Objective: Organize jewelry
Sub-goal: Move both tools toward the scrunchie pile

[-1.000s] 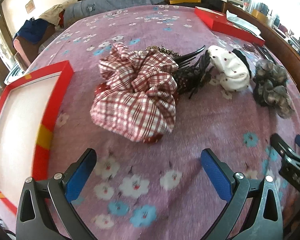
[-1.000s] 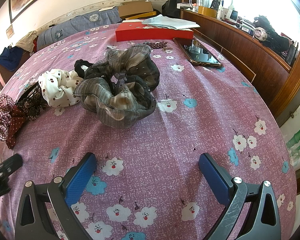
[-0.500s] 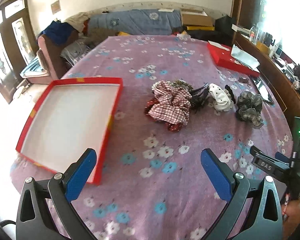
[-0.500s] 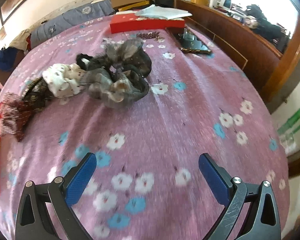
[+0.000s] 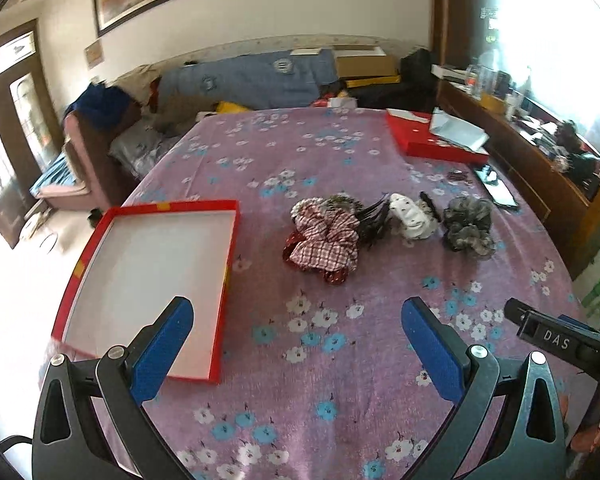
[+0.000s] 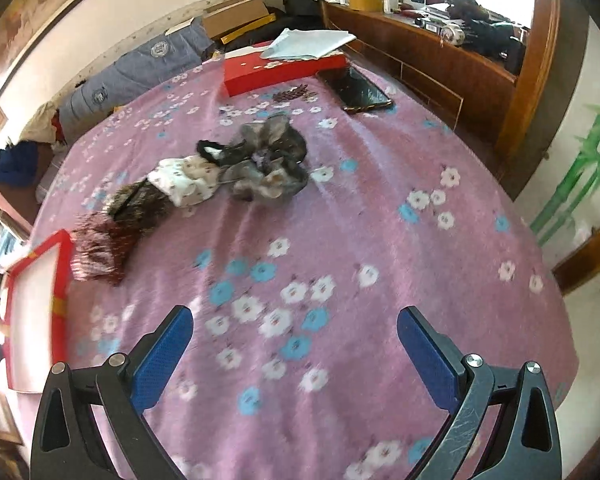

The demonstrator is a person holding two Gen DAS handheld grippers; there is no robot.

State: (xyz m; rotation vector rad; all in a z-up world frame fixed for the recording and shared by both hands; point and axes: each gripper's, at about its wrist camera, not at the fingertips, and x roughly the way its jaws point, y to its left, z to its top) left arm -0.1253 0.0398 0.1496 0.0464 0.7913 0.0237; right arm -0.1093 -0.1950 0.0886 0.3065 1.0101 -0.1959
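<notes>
A row of 4 hair pieces is laid across the middle of the left wrist frame: a plaid scrunchie [image 5: 326,242], a dark claw clip [image 5: 370,220], a white dotted scrunchie [image 5: 410,220] and a grey scrunchie [image 5: 468,226]. The row's long axis is run left to right, above both claws. The empty red tray [image 5: 224,280] is seen at the left of the frame, beside the left gripper [image 5: 296,354], which is spread wide and holds nothing. The right gripper [image 6: 294,354] is likewise wide and empty. The plaid end is judged nearer the left claw, the grey end nearer the right.
</notes>
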